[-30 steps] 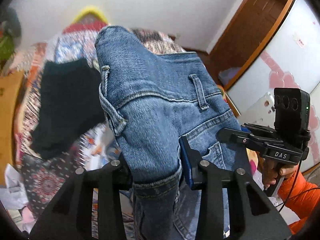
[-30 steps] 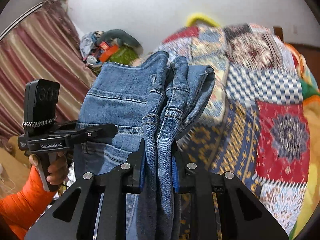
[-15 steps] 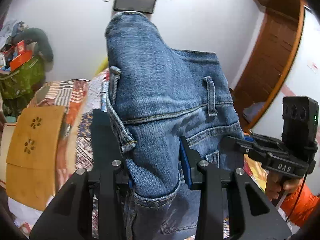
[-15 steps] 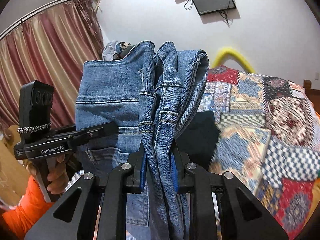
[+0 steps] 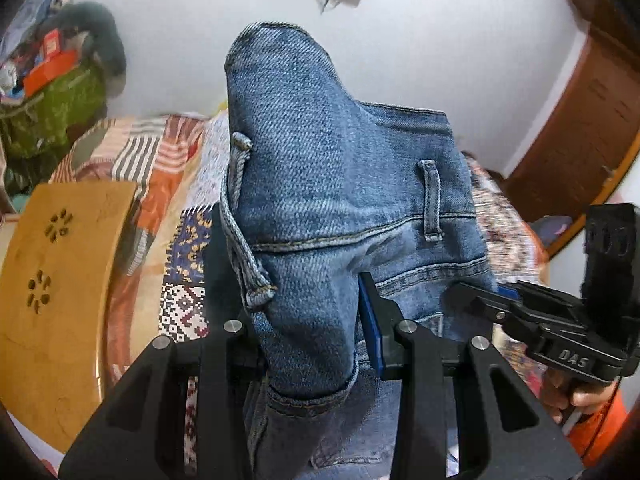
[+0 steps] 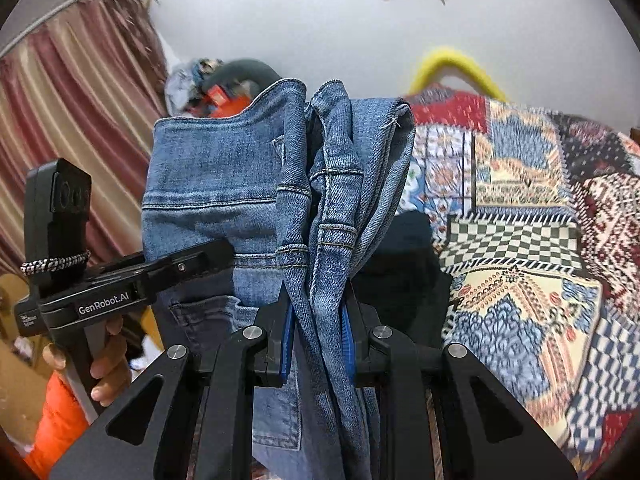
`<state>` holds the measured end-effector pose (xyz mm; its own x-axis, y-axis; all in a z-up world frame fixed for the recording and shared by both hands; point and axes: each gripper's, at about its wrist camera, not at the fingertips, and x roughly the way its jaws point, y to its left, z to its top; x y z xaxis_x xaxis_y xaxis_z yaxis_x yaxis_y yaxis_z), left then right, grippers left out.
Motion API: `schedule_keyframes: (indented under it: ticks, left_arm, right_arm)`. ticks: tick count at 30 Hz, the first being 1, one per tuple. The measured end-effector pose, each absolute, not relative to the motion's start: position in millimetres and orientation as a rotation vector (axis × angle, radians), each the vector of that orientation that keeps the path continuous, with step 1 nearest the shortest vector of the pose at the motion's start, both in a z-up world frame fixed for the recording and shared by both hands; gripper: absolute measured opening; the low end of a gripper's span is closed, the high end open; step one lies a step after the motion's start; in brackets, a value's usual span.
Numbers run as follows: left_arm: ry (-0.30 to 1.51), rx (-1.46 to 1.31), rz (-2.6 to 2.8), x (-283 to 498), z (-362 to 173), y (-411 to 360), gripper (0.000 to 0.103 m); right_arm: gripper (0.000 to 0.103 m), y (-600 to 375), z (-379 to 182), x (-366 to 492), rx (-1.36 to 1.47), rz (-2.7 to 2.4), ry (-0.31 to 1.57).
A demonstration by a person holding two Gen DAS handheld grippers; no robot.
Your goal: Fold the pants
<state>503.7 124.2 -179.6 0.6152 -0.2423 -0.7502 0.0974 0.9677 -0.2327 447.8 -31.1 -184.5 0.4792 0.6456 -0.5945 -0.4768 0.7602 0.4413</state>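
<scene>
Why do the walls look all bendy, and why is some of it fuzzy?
Left wrist view: the fisheye lens curves the door frame; the jeans look sharp, the quilt behind them smeared. Right wrist view: the curtain bows, its corners go dark, and the quilt's patterns blur.

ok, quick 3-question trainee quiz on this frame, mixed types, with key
1. True or false: both grippers are shut on the jeans.
2. What lies on the patchwork bedspread behind the jeans? A) dark garment B) white towel C) red pillow
3. Fill in: the right gripper pinches several bunched layers of the jeans at the ____.

Key: 1 true. 2 A, the dark garment. 3 waistband. The left gripper grips a thicker fold between its fingers.
</scene>
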Motion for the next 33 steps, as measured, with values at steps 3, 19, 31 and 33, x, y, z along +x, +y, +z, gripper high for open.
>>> schedule_keyframes:
  ticks: [3, 19, 31, 33]
  left_arm:
    - [0.921, -0.198, -0.157, 527.6, -214.7, 128.1, 0.036]
    - [1.099, -0.325, -0.095, 543.7, -259.7, 151.2, 0.045]
    - [0.858, -0.188, -0.110, 416.5, -117.6, 140.5, 0.048]
    - [0.802, -0.181, -0.120, 388.8, -90.8, 135.6, 0.048]
  right_arm:
    - [0.018, -23.8, -207.2, 475.0, 0.227, 0.679, 0.882]
    - [0.029, -29.2, -235.6, 481.2, 0.102, 0.587, 0.978]
    - [0.036, -59.1, -126.4, 386.7, 0.132, 0.630, 0.732]
    - [0.036, -64.0, -102.0, 363.8, 0.125, 0.632, 0.668]
